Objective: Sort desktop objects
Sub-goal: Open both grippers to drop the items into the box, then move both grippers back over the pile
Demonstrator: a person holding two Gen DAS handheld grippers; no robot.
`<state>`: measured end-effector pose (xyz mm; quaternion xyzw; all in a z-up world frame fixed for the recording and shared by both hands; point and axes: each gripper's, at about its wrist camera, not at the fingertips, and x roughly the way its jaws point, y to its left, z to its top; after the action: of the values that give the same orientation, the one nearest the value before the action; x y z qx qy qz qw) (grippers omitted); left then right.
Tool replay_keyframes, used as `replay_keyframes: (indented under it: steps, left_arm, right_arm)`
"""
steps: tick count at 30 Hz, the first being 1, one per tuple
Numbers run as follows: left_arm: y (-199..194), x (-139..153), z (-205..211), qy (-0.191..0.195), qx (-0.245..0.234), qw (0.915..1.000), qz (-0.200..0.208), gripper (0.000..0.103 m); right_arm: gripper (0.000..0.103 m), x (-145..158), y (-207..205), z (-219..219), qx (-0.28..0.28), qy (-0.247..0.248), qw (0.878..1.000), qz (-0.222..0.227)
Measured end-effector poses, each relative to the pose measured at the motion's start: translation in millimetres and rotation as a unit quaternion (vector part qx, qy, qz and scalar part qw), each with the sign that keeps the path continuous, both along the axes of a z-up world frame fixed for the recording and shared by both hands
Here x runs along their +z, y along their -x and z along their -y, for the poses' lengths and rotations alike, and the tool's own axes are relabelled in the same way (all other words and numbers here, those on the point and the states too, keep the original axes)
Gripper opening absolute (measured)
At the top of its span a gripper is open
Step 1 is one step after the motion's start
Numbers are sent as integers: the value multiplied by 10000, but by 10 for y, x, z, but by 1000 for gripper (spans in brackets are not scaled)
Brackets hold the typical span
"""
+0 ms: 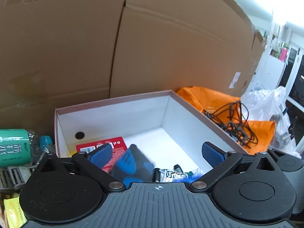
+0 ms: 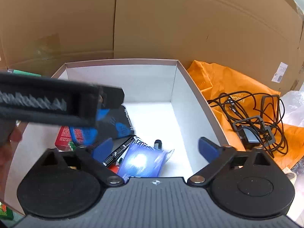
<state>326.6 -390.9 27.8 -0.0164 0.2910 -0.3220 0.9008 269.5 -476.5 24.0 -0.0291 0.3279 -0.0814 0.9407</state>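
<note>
Both the left gripper (image 1: 157, 153) and right gripper (image 2: 154, 148) are held spread over the box (image 2: 191, 87). Beside it, the cable (image 2: 252, 117) is judged light and floppy; its bunched middle should be pinched.

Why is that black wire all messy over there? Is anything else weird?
The black cable lies in a loose tangle on the orange bag, outside the white box, not coiled or put away. Inside the box, the things sit in a jumbled heap at the near end. Nothing looks spilled or broken.
</note>
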Motion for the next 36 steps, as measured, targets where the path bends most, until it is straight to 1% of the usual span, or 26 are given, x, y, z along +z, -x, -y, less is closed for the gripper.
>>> replay_keyframes:
  steps: [8,13,15,19,22,24,26,28,31,33,36]
  left_arm:
    - [168,86,-120,-176,38,9996,230,103]
    - [343,135,-299,-147,9,9996,251,103]
    - [472,179,-448,-95,-17,9994,328,103]
    - [860,284,-901,31,-87,9974,715,103]
    - [1205,299,-1324,-60,113,9951,984,103]
    - [1411,276,-1614,-200,324,9925,1163,103]
    - [1581,251,-1927,-259,504,9903,1269,103]
    - [1723,227,-2222,-330,680,9886,1304,103]
    - [1891,196,-2601,-413,901,9861,1334,103]
    - [1979,172,-2814,-418,1046,9842,1369,103]
    - [2067,98,-3117,-374,1214,9830,1327,103]
  right_arm:
    - [103,52,83,-91,-85,41,9999,102]
    - [103,167,227,-196,-109,-3,9997,206]
    - [103,239,358,-275,-83,-39,9993,373]
    - [103,335,706,-515,151,-150,9958,893]
    - [103,340,964,-768,351,-431,9899,1307]
    - [103,295,1088,-962,536,-628,9857,1467]
    - [103,223,1184,-1183,750,-771,9816,1577]
    - [103,152,1252,-1413,951,-938,9783,1586]
    - [103,58,1246,-1757,1232,-1221,9741,1454]
    - [103,28,1234,-1995,1426,-1258,9723,1362]
    - [103,1,1255,-2332,1581,-1132,9721,1314]
